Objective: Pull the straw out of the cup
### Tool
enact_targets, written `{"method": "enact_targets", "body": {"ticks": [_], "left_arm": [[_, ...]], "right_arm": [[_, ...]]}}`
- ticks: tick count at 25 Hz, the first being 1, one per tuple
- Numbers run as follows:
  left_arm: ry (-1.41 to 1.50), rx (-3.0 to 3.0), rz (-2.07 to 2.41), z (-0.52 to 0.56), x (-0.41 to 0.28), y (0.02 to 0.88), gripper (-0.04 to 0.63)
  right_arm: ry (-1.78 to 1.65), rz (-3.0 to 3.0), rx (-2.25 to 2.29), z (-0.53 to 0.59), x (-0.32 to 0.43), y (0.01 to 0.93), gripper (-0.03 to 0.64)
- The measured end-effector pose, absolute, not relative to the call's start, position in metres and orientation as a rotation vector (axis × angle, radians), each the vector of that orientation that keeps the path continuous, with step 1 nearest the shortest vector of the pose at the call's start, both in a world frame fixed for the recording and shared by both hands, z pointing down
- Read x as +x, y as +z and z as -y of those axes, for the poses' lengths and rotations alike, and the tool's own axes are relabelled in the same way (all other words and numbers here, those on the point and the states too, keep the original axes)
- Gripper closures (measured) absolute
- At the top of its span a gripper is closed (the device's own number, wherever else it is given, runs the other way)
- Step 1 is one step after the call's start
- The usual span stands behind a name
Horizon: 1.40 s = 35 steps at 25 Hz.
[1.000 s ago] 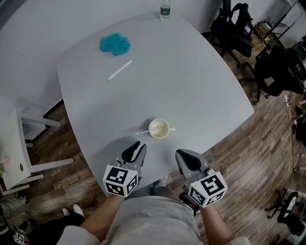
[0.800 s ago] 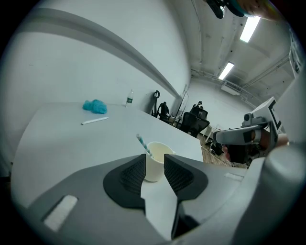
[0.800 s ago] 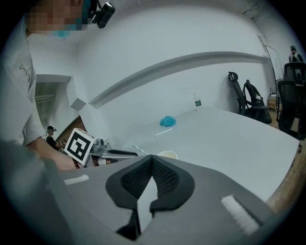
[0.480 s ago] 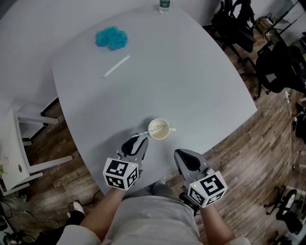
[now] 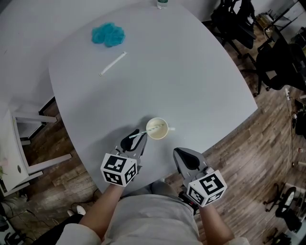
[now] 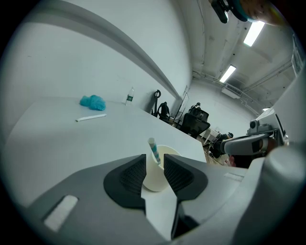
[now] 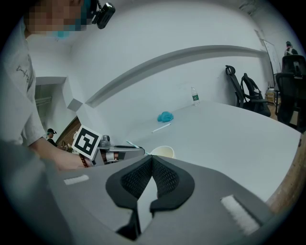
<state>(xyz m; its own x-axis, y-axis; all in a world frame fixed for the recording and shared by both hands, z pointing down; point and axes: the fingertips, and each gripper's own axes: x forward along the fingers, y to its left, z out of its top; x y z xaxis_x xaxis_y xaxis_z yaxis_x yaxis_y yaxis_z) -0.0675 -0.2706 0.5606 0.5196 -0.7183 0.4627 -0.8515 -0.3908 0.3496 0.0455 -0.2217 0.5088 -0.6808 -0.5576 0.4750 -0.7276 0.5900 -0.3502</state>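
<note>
left gripper (image 5: 136, 139) lower centre, jaws closing, straw (image 5: 148, 130) tip between, cup (image 5: 162, 132) just beyond; right gripper (image 7: 152, 159) pinched together, empty

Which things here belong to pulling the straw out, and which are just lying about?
In the job: cup; striped straw in it; left gripper, jaws closing with the straw between them.
Lying about: blue clump; white stick near it; bottle at the far edge; right gripper, shut, idle.
</note>
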Motion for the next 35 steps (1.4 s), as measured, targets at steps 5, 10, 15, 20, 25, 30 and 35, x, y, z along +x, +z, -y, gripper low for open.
{"method": "enact_targets", "body": {"ticks": [5,10,15,20,25,30,35], "left_arm": [[0.299,2.200,1.276,0.273,-0.065,0.562,0.509],[0.265,2.203,1.259,0.274,-0.059,0.557,0.551],[0.254,2.216,1.242,0.273,-0.058,0.555,0.552],[0.247,2.221,1.241,0.271,-0.057,0.551,0.552],[0.248,2.239,1.246,0.267,-0.057,0.543,0.552],[0.239,2.250,1.257,0.261,-0.059,0.535,0.552],[0.226,2.267,1.264,0.255,-0.061,0.524,0.552]], "right_arm": [[0.777,2.501,1.044,0.219,0.048,0.512,0.611],[0.803,2.493,1.031,0.217,0.050,0.518,0.611],[0.804,2.497,1.026,0.216,0.048,0.518,0.611],[0.798,2.501,1.032,0.216,0.048,0.516,0.611],[0.784,2.518,1.041,0.216,0.048,0.512,0.611],[0.780,2.526,1.076,0.215,0.052,0.506,0.611],[0.761,2.538,1.093,0.213,0.052,0.497,0.611]]}}
